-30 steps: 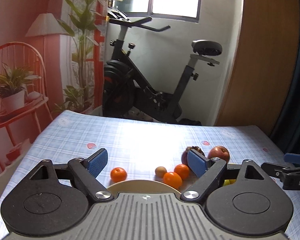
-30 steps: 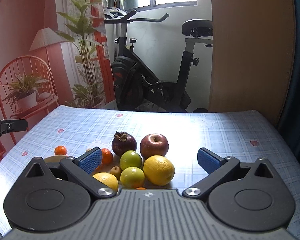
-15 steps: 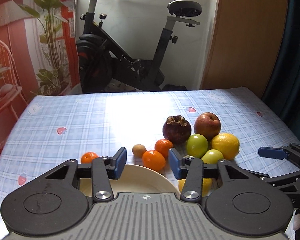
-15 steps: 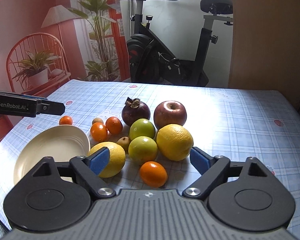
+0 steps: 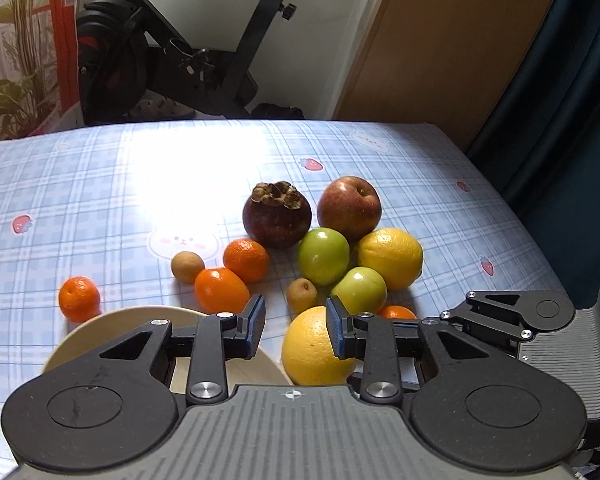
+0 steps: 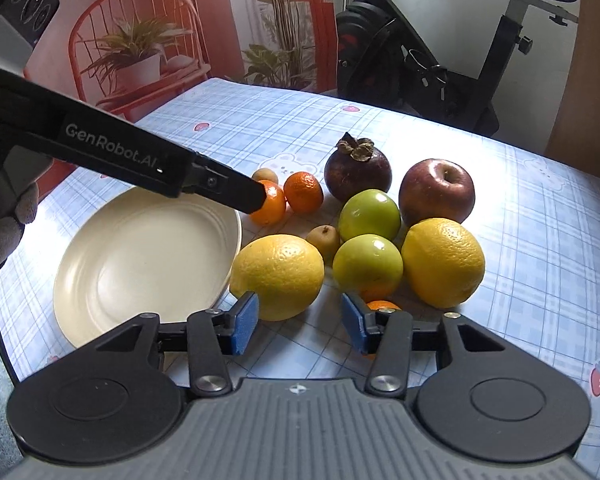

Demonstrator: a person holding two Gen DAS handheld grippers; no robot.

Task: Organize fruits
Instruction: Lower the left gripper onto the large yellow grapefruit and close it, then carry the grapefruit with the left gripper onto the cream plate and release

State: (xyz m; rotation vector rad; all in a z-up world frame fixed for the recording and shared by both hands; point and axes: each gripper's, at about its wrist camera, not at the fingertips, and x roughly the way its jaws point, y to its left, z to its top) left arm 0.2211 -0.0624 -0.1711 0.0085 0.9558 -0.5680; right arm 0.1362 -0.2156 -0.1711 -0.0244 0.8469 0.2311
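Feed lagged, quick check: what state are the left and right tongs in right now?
Left tongs: open, narrow gap, just been closing, nothing between them.
Right tongs: open, just been closing, nothing between them.

Clustered fruit (image 6: 370,240) crowds the bowl's (image 6: 100,304) right; tablecloth (image 6: 540,240) beyond lies open.

Both grippers share a build: grey ribbed body, black round housings, black linkage arms with silver screws, blue pads (image 6: 244,322). At left frame, white "GenRobot.AI" lettering marks a black arm; a grey glove (image 6: 8,224) shows.
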